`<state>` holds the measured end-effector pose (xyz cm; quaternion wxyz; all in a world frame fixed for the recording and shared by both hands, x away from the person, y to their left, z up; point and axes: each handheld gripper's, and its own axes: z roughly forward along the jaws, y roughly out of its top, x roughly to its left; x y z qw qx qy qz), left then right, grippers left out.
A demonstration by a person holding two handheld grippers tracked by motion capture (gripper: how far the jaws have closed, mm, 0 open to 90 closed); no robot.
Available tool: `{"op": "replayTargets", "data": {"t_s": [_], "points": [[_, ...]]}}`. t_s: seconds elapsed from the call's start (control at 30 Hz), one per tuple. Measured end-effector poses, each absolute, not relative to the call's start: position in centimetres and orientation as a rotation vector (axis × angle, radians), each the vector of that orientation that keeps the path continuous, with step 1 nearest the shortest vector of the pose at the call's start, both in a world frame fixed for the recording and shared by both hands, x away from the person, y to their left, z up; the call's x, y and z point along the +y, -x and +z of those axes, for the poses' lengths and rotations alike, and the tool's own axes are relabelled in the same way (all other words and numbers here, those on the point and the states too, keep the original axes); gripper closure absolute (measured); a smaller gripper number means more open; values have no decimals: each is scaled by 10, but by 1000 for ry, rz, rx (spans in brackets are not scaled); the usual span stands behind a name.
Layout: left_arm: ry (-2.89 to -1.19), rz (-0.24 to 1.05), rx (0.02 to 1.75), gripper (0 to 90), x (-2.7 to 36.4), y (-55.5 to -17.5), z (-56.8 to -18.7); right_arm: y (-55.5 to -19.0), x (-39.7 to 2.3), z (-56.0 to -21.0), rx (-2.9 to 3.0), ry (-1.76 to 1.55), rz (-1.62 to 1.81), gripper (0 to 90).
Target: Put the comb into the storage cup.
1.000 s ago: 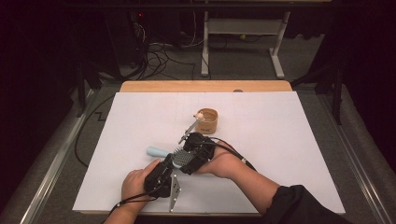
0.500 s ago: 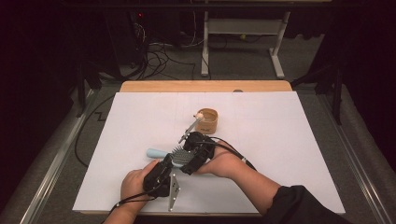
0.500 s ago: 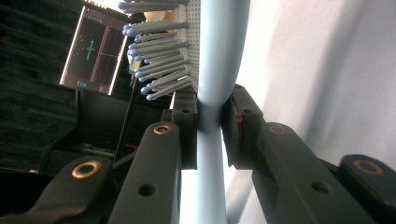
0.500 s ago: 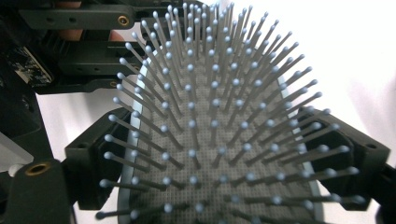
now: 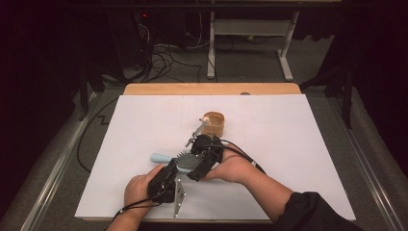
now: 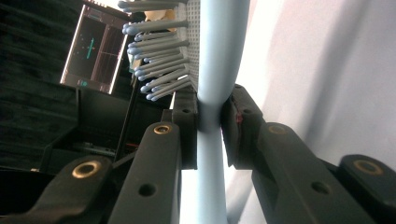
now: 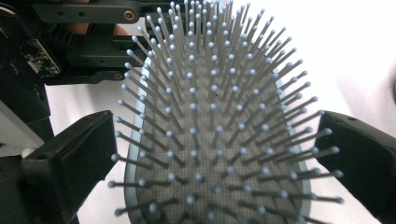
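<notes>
Lying on white table sheet [image 5: 298, 144], near edge, well short of wooden cup [image 5: 214, 123]: blue hairbrush [image 5: 180, 163], unmoved since earlier | left gripper [image 6: 210, 123] clamped on brush handle, as before | right gripper [image 7: 215, 154] jaws just widened, now clear either side of bristle head.

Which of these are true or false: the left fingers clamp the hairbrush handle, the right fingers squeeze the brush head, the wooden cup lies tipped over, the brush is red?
1. The left gripper clamps the hairbrush by its handle. True.
2. The right gripper squeezes the brush head. False: its fingers stand apart on either side, having just been opening.
3. The wooden cup lies tipped over. False: it stands upright.
4. The brush is red. False: it is light blue.
</notes>
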<state>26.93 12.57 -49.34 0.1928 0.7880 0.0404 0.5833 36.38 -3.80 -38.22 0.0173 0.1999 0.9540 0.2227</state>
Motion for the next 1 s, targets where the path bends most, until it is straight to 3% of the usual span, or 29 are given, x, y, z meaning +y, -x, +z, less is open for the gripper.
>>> {"op": "replayTargets", "data": {"t_s": [1.0], "points": [[-2196,1631,196,772,132,-273,-491,-358,-78,-372,2916,-652,626,0]]}}
